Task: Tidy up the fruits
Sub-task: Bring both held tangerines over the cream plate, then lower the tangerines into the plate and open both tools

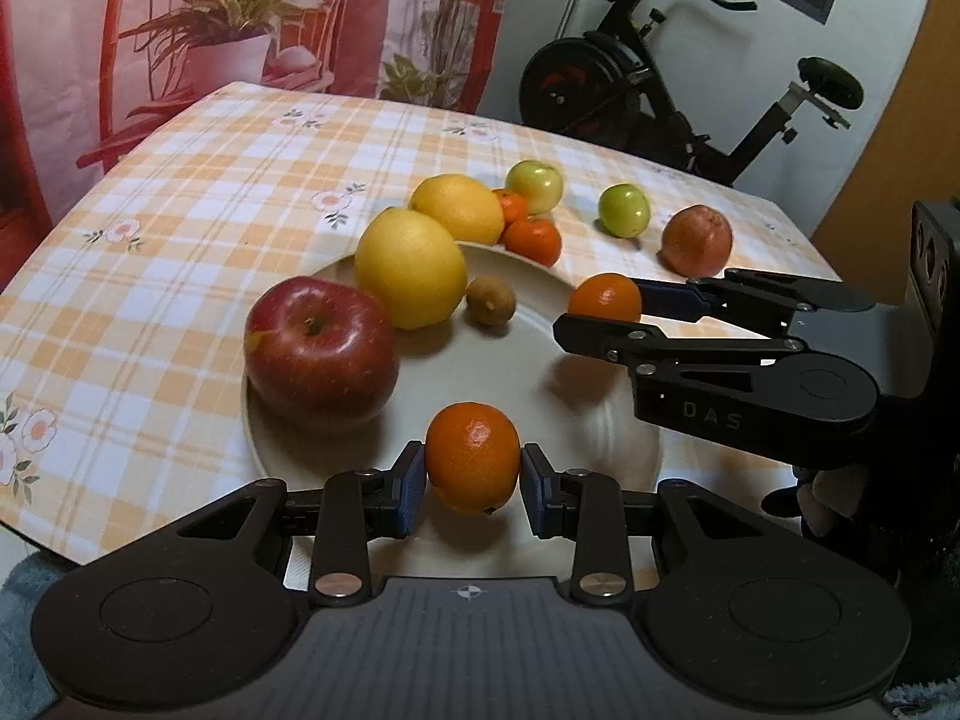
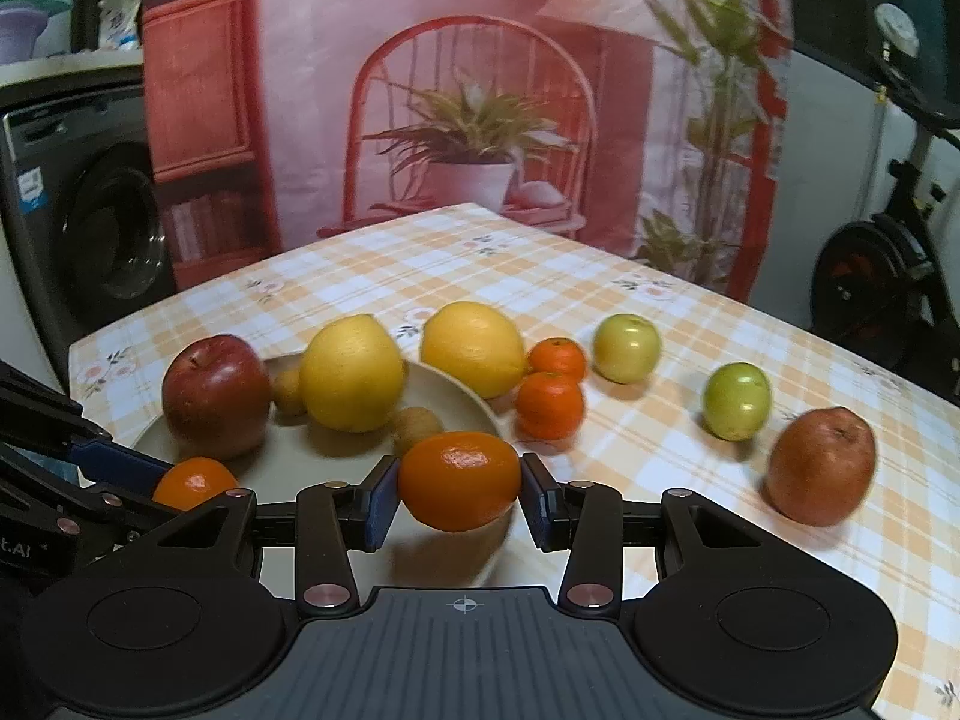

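Left gripper (image 1: 473,476) clamps a small round orange mandarin (image 1: 473,456) between its blue pads, above the near rim of the round beige ceramic plate (image 1: 528,300). Right gripper (image 2: 459,489) clamps a second orange mandarin (image 2: 459,479) the same way, above the plate's right edge. Ahead of both grippers, a red apple (image 1: 321,351), a large yellow citrus (image 1: 411,267) and a small brown kiwi (image 1: 491,300) rest on the plate.

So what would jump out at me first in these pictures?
Probably the two claws, each clamped on a small orange: the left claw holds one orange over the plate, the right claw another at the plate's edge. Next, the big red apple and yellow citrus on the plate.
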`<state>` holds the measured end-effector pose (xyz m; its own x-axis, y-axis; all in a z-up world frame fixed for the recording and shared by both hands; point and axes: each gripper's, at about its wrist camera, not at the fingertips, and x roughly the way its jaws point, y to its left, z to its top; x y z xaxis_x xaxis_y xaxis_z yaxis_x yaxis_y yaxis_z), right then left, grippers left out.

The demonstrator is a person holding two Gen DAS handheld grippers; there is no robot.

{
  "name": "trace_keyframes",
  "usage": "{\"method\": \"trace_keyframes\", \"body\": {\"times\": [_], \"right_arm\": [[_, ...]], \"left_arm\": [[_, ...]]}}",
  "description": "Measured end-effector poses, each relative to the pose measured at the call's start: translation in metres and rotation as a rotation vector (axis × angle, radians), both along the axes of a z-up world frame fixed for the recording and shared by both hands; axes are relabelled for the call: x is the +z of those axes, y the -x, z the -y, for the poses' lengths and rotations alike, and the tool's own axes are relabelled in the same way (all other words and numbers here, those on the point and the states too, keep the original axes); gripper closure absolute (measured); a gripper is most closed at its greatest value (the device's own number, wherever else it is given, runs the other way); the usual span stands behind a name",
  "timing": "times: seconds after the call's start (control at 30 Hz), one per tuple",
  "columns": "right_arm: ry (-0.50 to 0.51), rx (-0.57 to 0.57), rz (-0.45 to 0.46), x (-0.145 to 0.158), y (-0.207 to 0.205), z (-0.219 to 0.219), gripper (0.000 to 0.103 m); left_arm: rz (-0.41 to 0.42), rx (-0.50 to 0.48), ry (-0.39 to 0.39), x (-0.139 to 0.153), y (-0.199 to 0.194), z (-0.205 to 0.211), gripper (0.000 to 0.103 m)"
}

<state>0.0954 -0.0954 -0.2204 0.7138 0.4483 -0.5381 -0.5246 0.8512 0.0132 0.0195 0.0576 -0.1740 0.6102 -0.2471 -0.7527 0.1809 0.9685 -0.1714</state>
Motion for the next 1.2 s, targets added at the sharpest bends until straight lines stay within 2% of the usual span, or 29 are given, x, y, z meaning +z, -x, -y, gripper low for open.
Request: {"method": "trace_keyframes", "body": {"times": [0.73,1.2], "right_arm": [[0.040,0.055,-0.027,-0.019,-0.016,-0.024,0.064],[-0.012,0.034,0.013,-0.011,-0.006,-0.016,0.062]], "left_arm": [[-0.039,0.068,-0.073,-0.005,0.001,-0.008,0.067],[-0.033,0.098,-0.080,-0.001,0.004,-0.010,0.063]]}}
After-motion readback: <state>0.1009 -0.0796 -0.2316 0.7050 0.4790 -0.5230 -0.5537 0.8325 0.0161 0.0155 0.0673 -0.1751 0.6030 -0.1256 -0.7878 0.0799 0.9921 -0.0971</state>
